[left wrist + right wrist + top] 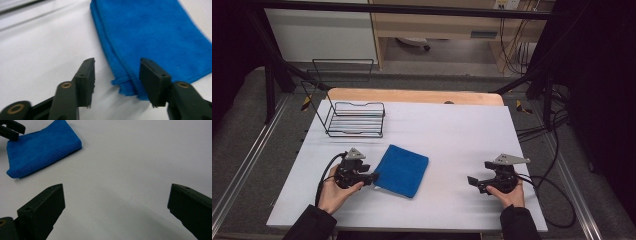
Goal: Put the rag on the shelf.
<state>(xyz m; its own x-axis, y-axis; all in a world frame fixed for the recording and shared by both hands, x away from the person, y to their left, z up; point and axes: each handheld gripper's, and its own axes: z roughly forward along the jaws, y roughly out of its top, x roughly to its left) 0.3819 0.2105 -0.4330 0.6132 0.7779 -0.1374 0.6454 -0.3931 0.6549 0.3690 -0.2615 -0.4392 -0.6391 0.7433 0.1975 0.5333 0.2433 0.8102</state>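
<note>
Where the high view looks down on the white desk (452,130), the person's left hand (334,192) comes in from the bottom edge with its forearm angled up and to the right, holding the left gripper (373,178) low over the surface. The gripper's tips sit at the near left corner of the folded blue cloth (402,170), which lies flat just ahead of it. A black wire rack (354,120) stands beyond that gripper, well apart from the cloth. The right hand (509,192) rests on the desk far to the cloth's right, its right gripper (474,182) pointing left toward the cloth across bare desk.

In the left gripper view, the left gripper (117,80) has its jaws parted, with the frayed corner of the cloth (155,37) lying between them. The right-hand jaw stands over the cloth's edge, the other over bare desk beside it; neither pad presses the fabric.

In the right gripper view, the right gripper (116,207) holds its jaws spread wide with only desk between them. The cloth (42,147) lies well ahead and to the left, and the black tips of the left gripper (11,128) touch or hover at its far corner.
</note>
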